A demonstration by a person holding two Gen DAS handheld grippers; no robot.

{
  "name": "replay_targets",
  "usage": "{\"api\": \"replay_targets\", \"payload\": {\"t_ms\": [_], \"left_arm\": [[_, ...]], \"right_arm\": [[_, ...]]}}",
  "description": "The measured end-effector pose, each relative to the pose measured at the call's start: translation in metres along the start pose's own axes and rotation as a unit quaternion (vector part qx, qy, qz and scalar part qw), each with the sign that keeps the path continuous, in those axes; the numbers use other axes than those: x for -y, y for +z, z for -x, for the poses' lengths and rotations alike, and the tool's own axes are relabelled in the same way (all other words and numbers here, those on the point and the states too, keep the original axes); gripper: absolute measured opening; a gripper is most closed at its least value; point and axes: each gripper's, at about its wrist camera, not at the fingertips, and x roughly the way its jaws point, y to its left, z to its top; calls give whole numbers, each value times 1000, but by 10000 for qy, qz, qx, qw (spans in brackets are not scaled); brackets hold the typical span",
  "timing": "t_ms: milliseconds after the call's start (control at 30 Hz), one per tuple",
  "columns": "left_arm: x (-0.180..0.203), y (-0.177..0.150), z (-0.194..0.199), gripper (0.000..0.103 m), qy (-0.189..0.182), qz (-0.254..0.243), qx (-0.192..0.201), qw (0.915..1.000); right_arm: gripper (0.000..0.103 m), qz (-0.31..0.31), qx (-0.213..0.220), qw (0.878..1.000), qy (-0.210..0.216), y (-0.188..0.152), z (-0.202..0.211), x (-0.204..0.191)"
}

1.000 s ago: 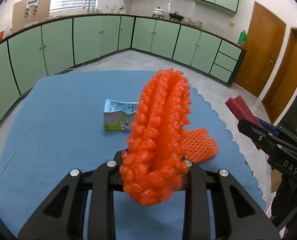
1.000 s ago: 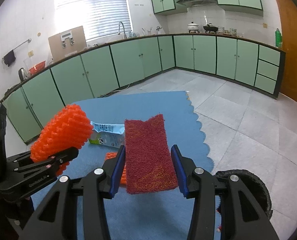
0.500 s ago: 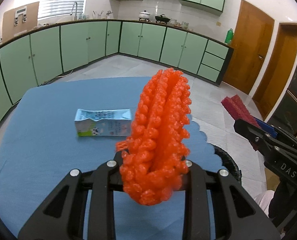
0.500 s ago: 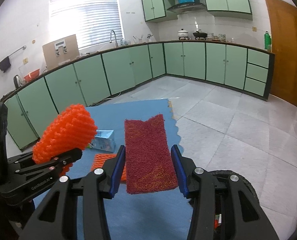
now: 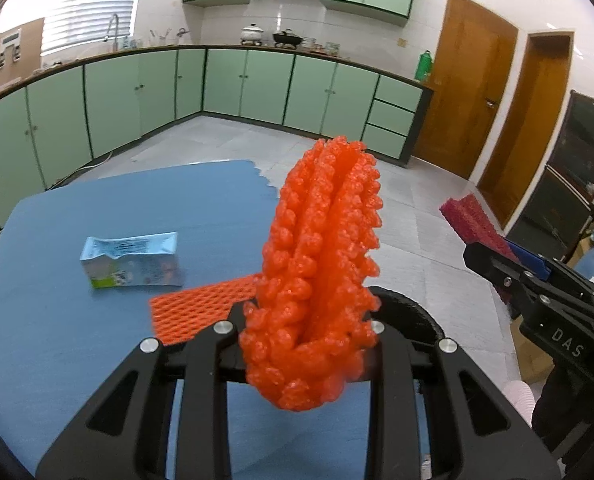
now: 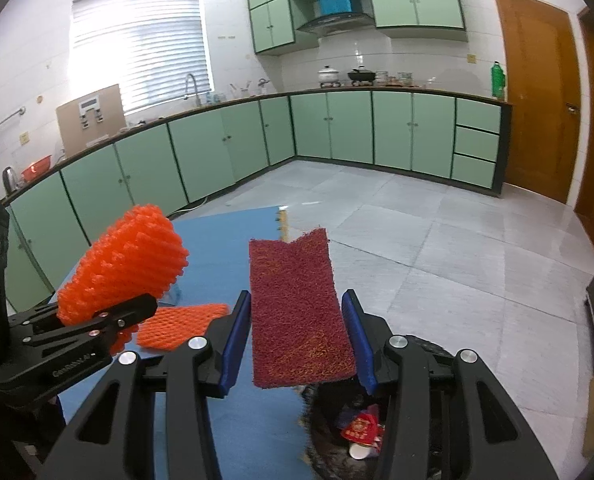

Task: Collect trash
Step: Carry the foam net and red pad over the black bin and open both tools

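Observation:
My left gripper (image 5: 303, 330) is shut on a folded orange foam fruit net (image 5: 321, 264), which stands up between its fingers; from the right wrist view the same foam net (image 6: 127, 264) shows at the left. My right gripper (image 6: 293, 336) is shut on a dark red scouring pad (image 6: 297, 308), which also shows at the right in the left wrist view as the red pad (image 5: 473, 220). A black trash bin (image 6: 337, 432) with scraps inside sits right below the right gripper. On the blue table cloth (image 5: 97, 200) lie a crumpled milk carton (image 5: 131, 254) and a flat orange net piece (image 5: 201, 306).
The table's right edge drops to a grey tiled floor (image 6: 437, 248). Green kitchen cabinets (image 5: 257, 80) line the far walls, and wooden doors (image 5: 469, 96) stand at the right. The bin's rim (image 5: 409, 312) shows just past the left gripper.
Both grippers have swung to the right with their loads, off the table's middle toward its right edge. The carton and flat net piece slid leftward in view, and the bin's inside came into sight.

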Motion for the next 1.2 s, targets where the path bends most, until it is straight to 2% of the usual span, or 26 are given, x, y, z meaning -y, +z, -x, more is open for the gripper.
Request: {"api": "replay_targets", "payload": {"t_ms": [700, 1200], "left_arm": [[100, -8, -52, 26, -745, -568, -95, 9956], [152, -14, -108, 26, -940, -796, -287, 9920]], "right_arm": [[46, -591, 44, 9952, -782, -23, 26, 95], [46, -964, -178, 9894, -1070, -50, 12, 148]]}}
